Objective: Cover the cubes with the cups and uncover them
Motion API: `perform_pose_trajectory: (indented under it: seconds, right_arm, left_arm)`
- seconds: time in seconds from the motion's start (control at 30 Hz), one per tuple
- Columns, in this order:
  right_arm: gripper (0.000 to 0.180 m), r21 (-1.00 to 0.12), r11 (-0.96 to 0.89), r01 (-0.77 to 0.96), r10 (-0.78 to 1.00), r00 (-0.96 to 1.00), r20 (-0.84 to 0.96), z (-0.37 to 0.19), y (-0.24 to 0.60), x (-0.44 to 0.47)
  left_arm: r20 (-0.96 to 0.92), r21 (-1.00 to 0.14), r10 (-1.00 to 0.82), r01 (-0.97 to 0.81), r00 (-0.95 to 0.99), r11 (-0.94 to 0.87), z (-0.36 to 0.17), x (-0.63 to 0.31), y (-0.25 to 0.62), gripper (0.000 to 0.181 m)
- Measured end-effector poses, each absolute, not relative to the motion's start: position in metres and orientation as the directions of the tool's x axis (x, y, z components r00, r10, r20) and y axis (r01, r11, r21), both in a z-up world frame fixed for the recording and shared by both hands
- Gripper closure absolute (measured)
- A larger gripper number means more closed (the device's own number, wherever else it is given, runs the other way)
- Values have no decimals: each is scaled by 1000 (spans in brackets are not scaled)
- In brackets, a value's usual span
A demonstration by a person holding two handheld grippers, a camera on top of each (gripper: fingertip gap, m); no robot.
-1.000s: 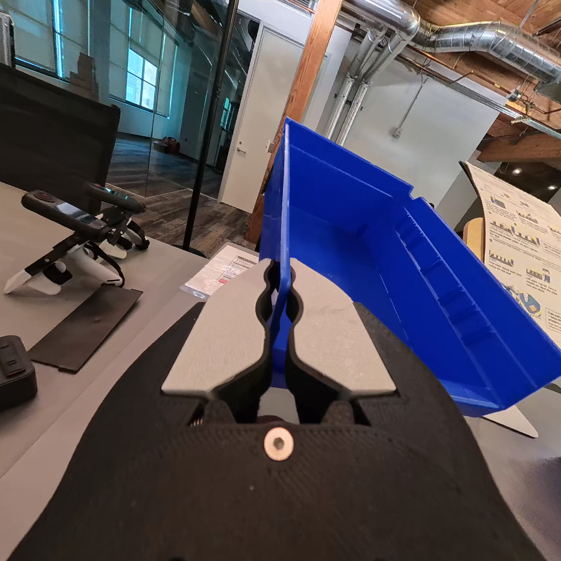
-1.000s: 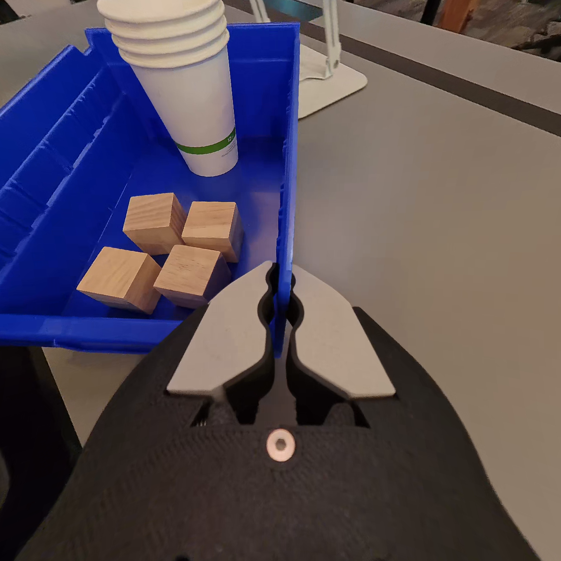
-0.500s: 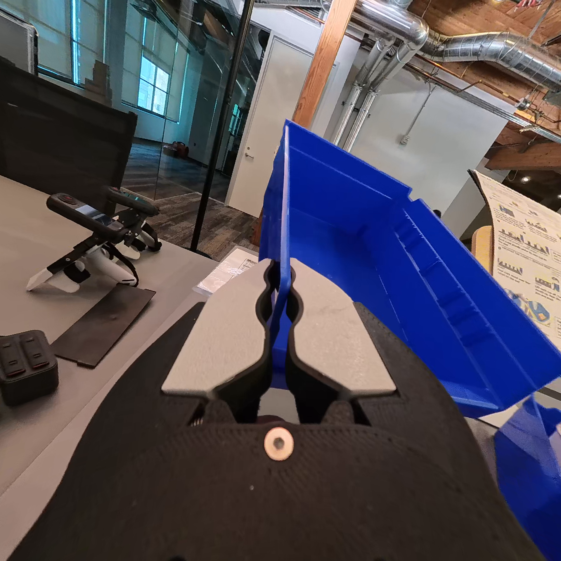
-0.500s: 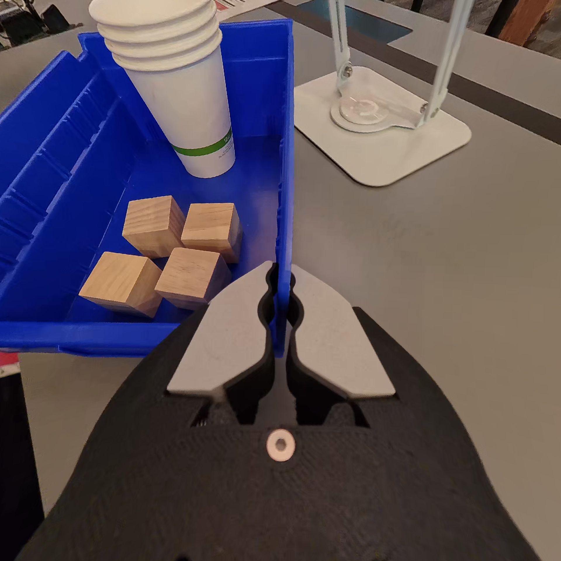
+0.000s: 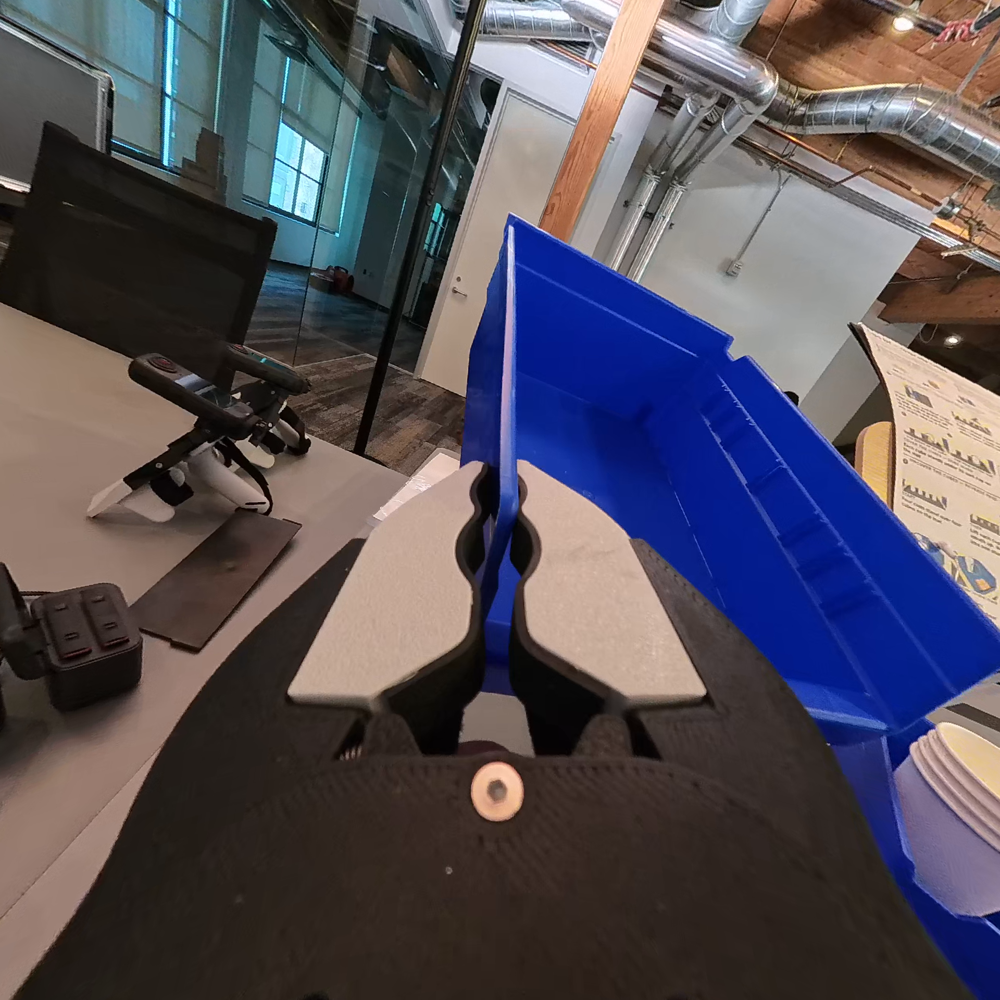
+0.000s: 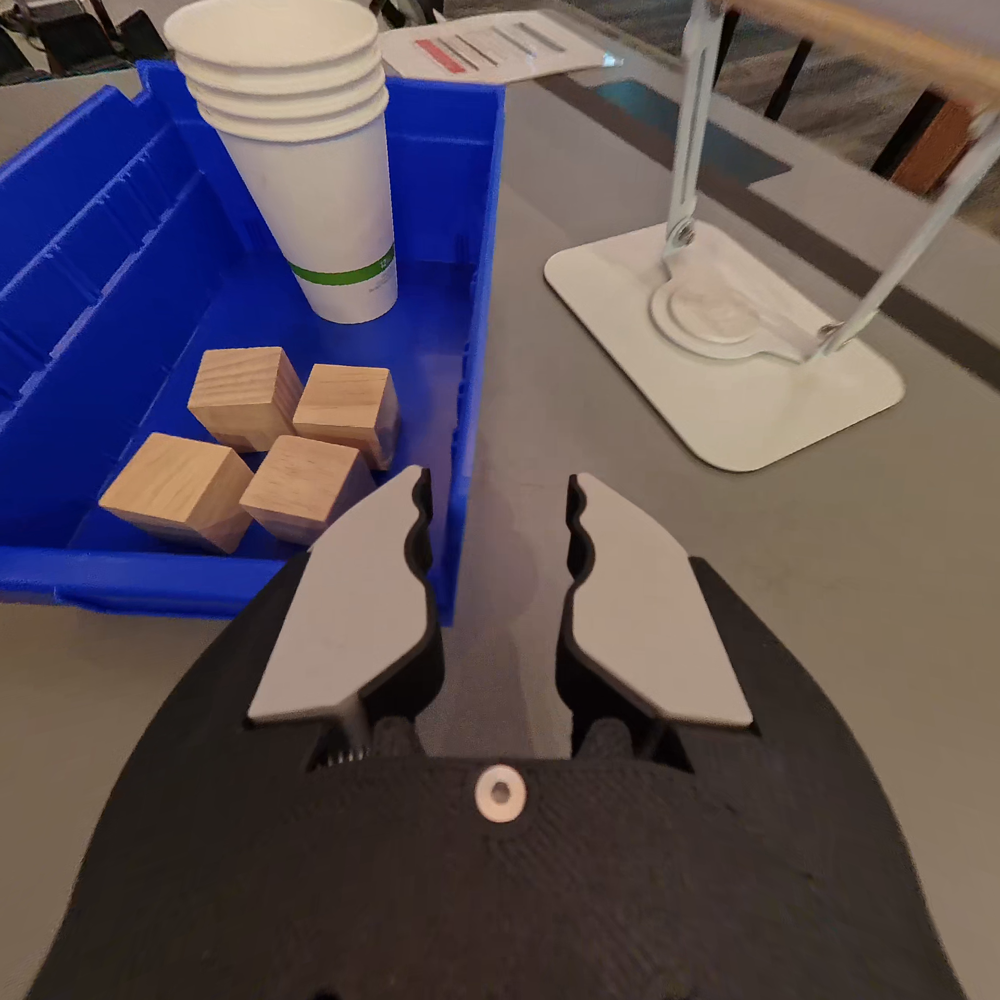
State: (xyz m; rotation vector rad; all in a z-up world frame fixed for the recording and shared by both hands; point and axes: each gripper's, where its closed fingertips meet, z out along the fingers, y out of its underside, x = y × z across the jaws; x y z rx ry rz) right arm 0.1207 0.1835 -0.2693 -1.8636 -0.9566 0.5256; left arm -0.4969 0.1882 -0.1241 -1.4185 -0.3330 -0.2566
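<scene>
My left gripper [image 5: 500,476] is shut on the side wall of an empty blue bin [image 5: 622,460] and holds it tilted up off the table. My right gripper [image 6: 498,479] is open. The side wall of a second blue bin [image 6: 476,324] stands between its jaws, close to the left finger [image 6: 368,584], and is not gripped. That bin rests on the grey table. It holds a stack of white paper cups [image 6: 314,178] at its far end and several wooden cubes [image 6: 243,395] nearer me. The cup stack also shows in the left wrist view [image 5: 952,811], low at the right.
A white stand with a flat base [image 6: 719,346] is right of the bin, with a paper sheet [image 6: 487,48] behind. To the left are handheld devices on a stand [image 5: 205,433], a black plate [image 5: 216,579] and a small black box [image 5: 86,644]. A poster [image 5: 952,460] is at the right.
My right gripper has opened and let go of the wall of the bin with the cubes. My left gripper still clamps the empty bin; the cup stack has come into its view.
</scene>
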Motion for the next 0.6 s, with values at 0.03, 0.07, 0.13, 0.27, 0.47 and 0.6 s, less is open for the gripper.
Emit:
perform_pose_trajectory:
  seconds: [0.03,0.07,0.13,0.27,0.47,0.6]
  right_arm:
    - [126,-893,-199,402,810,581,81,-261,182,127]
    - [125,-900,-127,416,818,557,142,-249,179,132]
    - [125,-867,50,496,839,449,306,-227,163,137]
    - [136,-678,381,629,844,63,533,-215,103,117]
    - [133,-375,562,737,799,-366,478,-268,65,89]
    - [138,-223,648,728,734,-520,436,-298,63,74]
  left_arm:
    - [375,-919,25,369,927,138,-124,-498,188,177]
    - [376,-919,25,369,926,140,-124,-498,188,177]
    - [375,-919,28,367,927,143,-123,-499,188,177]
    - [371,-920,29,364,928,144,-121,-497,189,177]
    - [361,-924,22,354,932,141,-118,-490,189,177]
    - [354,-926,15,348,935,147,-113,-488,186,177]
